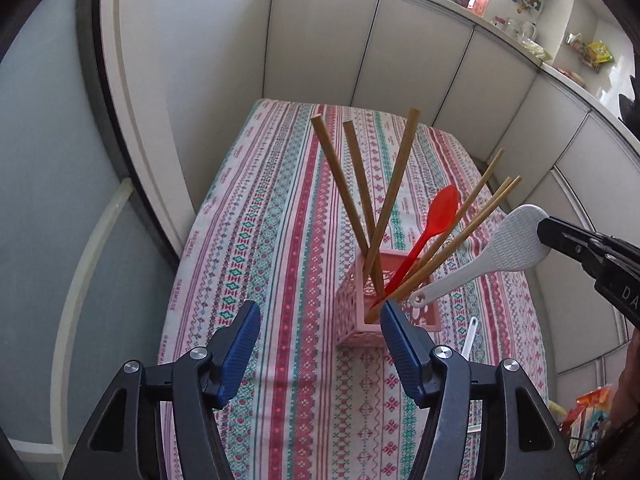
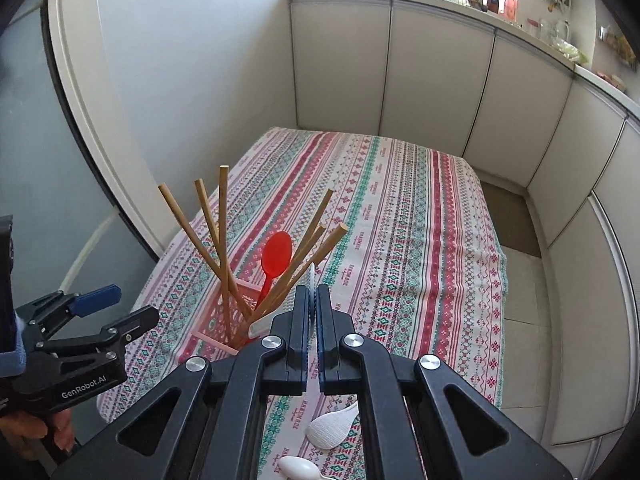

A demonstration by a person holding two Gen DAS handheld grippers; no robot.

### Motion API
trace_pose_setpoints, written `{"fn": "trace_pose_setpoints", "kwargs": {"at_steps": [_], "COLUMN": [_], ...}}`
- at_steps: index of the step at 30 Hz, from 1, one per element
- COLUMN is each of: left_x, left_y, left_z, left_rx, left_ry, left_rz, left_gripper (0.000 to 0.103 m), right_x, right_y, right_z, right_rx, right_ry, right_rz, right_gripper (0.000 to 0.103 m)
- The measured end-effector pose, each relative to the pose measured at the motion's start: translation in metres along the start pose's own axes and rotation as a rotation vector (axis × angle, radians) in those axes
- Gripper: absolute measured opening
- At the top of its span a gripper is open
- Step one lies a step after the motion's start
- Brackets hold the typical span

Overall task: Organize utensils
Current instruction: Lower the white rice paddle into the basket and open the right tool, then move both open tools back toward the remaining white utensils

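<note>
A pink lattice holder stands on the striped tablecloth. It holds several wooden chopsticks and a red spoon. My right gripper is shut on the head of a white rice paddle, whose handle end hangs just over the holder's right rim. In the right wrist view the paddle head shows edge-on between the shut fingers of my right gripper, beside the holder. My left gripper is open and empty, just in front of the holder; it also shows in the right wrist view.
A second white rice paddle and a white spoon lie on the cloth near the front edge; a white handle shows right of the holder. Cabinet doors run behind and to the right of the table. Bags sit at lower right.
</note>
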State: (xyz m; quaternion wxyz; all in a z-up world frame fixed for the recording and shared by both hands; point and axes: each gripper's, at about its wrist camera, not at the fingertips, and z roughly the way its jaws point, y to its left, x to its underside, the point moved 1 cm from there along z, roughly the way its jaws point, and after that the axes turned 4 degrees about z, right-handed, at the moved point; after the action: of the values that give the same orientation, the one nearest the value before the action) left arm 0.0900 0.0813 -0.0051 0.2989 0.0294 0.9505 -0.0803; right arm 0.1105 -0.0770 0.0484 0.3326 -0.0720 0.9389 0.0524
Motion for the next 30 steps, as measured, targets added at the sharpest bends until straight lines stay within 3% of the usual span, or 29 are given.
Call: {"fn": "trace_pose_setpoints", "kwargs": {"at_steps": [5,9,19,23,30], "left_x": [0.004,0.006,0.013,0.018,0.033], "left_y": [0.003,-0.001,-0.016,-0.027,-0.052], "left_z": [0.008,0.01,0.012,0.012,0.01], "left_rx": [0.014,0.017,0.039,0.059,0.094], "left_ry": [0.033,0.045,0.073,0.089,0.111], "left_rz": [-0.003,0.011,0.048,0.073,0.152], "left_gripper": [0.064,0.066,0.074,0.077,0.082], "right_x": [0.001,0.003,0.017,0.033,0.07], "right_y": [0.009,0.006,-0.022,-0.046,-0.092], "right_z": [0.017,0.022,-0.013,-0.029,-0.041], "right_rx": [-0.003,-0.095,-0.117,-0.108,-0.08], "right_ry": [0.033,0.067,0.045,0.052,0.082], "right_rz": [-0.01,0.042,0.126,0.178,0.278], "right_gripper": [0.003,0.006,0.026,0.031,0.047]}}
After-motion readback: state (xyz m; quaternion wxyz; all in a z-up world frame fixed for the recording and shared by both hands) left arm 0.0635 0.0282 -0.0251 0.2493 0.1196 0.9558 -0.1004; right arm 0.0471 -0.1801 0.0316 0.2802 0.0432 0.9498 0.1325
